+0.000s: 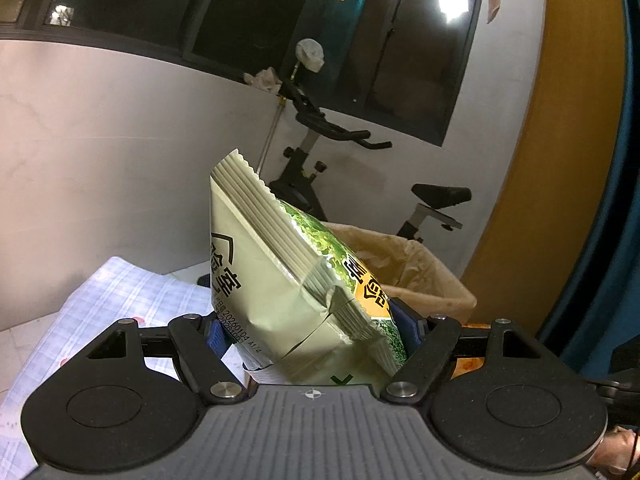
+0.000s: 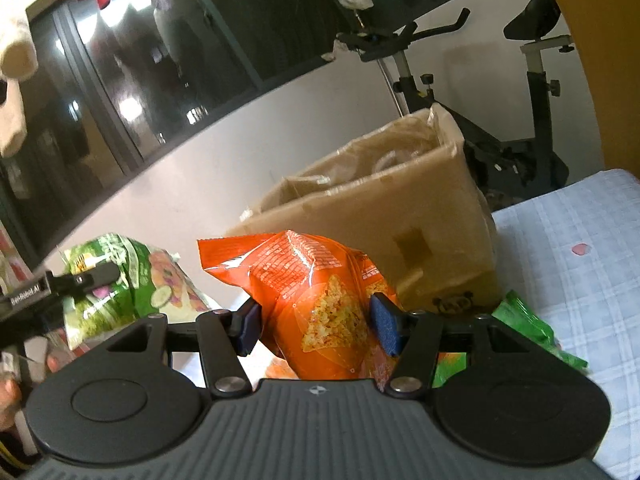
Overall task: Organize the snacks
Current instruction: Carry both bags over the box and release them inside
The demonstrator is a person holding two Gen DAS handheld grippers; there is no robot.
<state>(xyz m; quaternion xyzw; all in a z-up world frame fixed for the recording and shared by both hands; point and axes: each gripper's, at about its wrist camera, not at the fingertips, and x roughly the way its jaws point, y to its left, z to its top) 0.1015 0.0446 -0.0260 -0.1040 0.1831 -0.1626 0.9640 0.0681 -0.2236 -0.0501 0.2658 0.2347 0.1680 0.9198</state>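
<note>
The left gripper (image 1: 314, 330) squeezes a green snack bag (image 1: 280, 276) and the right gripper (image 2: 316, 326) squeezes an orange chip bag (image 2: 320, 296), likely ready to drop into the cardboard box (image 2: 400, 216).

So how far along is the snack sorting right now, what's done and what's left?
Done: nothing clearly stowed; what lies inside the cardboard box can't be made out. In hand: the left gripper clamps a green snack bag, and the right gripper clamps an orange chip bag, both lifted near the box. Left: placing those two, plus a bright green packet lying on the checked cloth.
</note>
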